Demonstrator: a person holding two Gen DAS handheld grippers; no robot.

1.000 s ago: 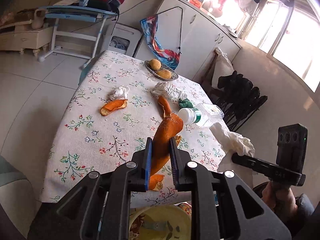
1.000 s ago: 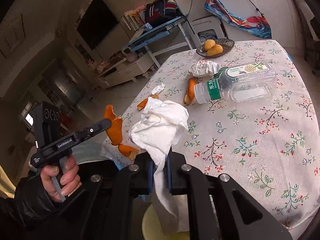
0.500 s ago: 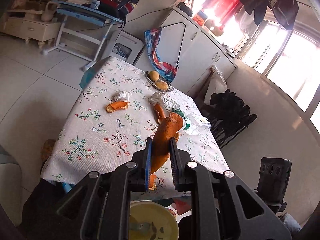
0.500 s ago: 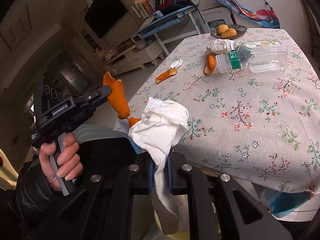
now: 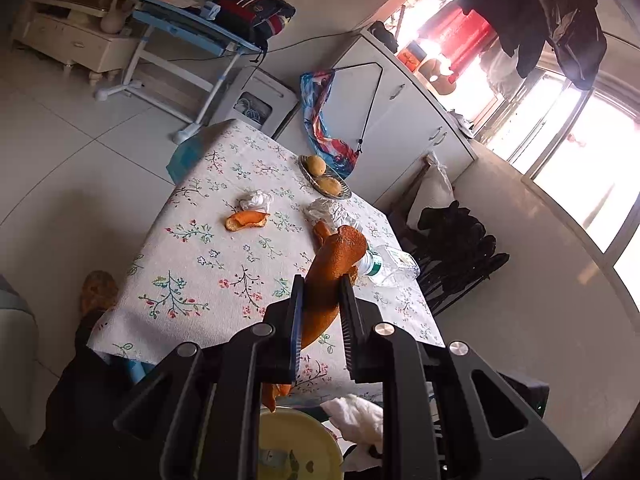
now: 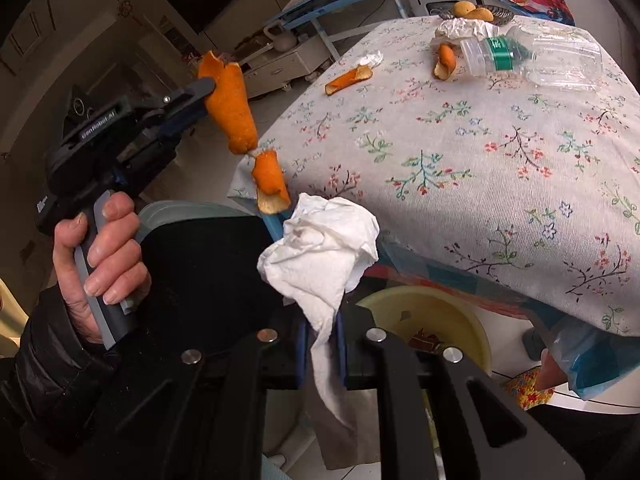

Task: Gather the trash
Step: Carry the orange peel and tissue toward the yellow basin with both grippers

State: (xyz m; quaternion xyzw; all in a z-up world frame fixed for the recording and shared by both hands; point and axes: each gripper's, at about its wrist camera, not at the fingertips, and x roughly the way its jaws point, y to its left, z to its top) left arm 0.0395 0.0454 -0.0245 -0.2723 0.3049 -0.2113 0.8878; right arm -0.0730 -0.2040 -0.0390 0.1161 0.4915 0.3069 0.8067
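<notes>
Peel (image 6: 231, 110) of orange, long and hanging in two joined pieces, was clamped in the left tongs (image 6: 200, 100), held off the worktop (image 6: 500, 168) edge so that its lower end dangled toward the yellow bin (image 6: 432, 320) below. Left hand (image 6: 100, 256) gripped the handle upright, presumably to keep the strip clear of the floral cloth while carrying it. Right tongs (image 6: 320, 344) were clenched on a crumpled white tissue (image 6: 320, 252), positioned just above and beside the bin rim, apparently for a drop. Remaining trash lay on the worktop: a small peel piece (image 6: 348, 78) near a tissue wad (image 6: 370, 58), a second peel (image 6: 444, 62) touching a lying plastic bottle (image 6: 532, 60), and another crumpled tissue (image 6: 460, 26) near the fruit dish (image 6: 494, 14). Compared with one second earlier, both tongs had withdrawn from the worktop toward the bin; in the left wrist view the worktop appeared farther away, the bin (image 5: 296, 444) showed more fully, and the tissue (image 5: 356, 420) had moved from beside the table edge to low beside the bin.
</notes>
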